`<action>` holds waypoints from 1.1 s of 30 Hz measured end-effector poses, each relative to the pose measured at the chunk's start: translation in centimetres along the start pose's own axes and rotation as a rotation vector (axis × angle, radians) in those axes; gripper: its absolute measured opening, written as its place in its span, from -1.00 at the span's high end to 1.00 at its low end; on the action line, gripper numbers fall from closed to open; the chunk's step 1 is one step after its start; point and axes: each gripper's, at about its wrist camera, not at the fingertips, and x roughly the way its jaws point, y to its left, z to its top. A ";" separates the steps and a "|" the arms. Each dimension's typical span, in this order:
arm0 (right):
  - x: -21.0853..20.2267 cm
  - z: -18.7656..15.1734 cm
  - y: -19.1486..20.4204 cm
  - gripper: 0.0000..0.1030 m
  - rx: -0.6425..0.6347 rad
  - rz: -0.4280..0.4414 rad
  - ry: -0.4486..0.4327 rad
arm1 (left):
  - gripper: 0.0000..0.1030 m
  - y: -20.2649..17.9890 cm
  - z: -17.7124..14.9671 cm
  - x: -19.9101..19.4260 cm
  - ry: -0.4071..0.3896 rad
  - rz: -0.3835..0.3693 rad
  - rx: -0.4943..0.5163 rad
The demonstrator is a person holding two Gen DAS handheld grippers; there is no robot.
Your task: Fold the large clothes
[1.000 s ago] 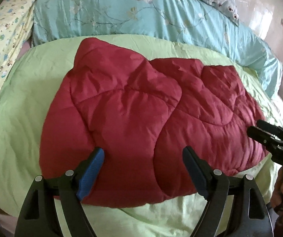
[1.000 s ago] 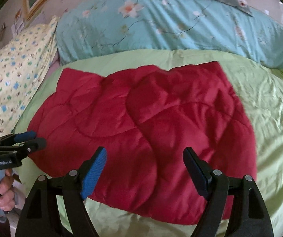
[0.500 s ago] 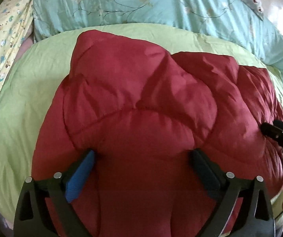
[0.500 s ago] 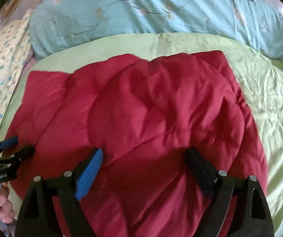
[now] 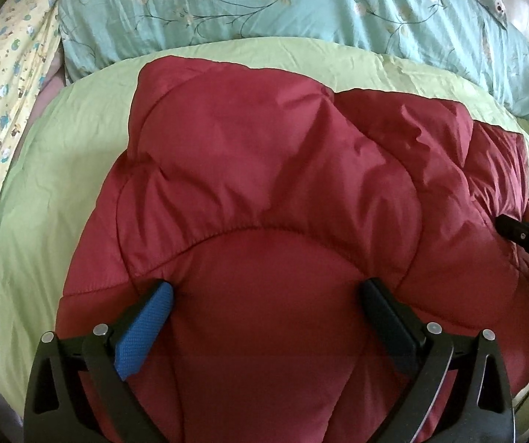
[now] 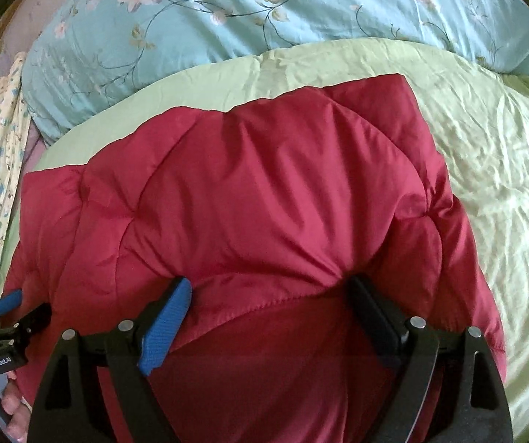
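A puffy dark red quilted jacket (image 5: 264, 192) lies spread on a light green bed sheet (image 5: 43, 192); it also fills the right wrist view (image 6: 264, 199). My left gripper (image 5: 266, 295) is open, its fingers pressed down on the jacket's near-left part, fabric bulging between them. My right gripper (image 6: 268, 291) is open in the same way on the jacket's near-right part. The right gripper's tip shows at the right edge of the left wrist view (image 5: 522, 236). The left gripper shows at the left edge of the right wrist view (image 6: 9, 313).
A light blue floral quilt (image 5: 301, 3) lies bunched along the far side of the bed (image 6: 264, 3). A yellow patterned pillow (image 5: 2, 92) lies at the left. Bare green sheet (image 6: 504, 170) stretches to the jacket's right.
Both grippers have moved forward and down from the jacket's near edge onto the jacket. The fabric now bulges between each pair of open fingers.
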 end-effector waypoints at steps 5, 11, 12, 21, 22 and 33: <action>0.0 -0.2 -0.2 -0.74 0.001 0.009 -0.021 | -0.99 -0.1 -0.3 0.0 -0.005 0.012 -0.010; 0.0 -0.4 -0.1 -0.74 -0.003 0.007 -0.035 | -0.99 -0.3 -0.4 0.1 -0.007 0.021 -0.007; 0.0 -0.4 -0.1 -0.74 -0.004 0.007 -0.037 | -0.99 -0.3 -0.3 0.2 -0.007 0.021 -0.005; -0.1 -0.5 -0.3 -0.74 -0.005 0.014 -0.048 | -0.99 -0.2 1.6 0.8 0.033 0.032 -0.017; -0.1 -0.6 -0.2 -0.74 -0.005 0.013 -0.048 | -0.99 0.0 2.0 1.2 0.039 0.032 -0.025; -5.9 -3.4 0.3 -0.74 -0.018 0.033 -0.144 | -1.00 -0.4 2.6 3.8 0.037 0.080 -0.010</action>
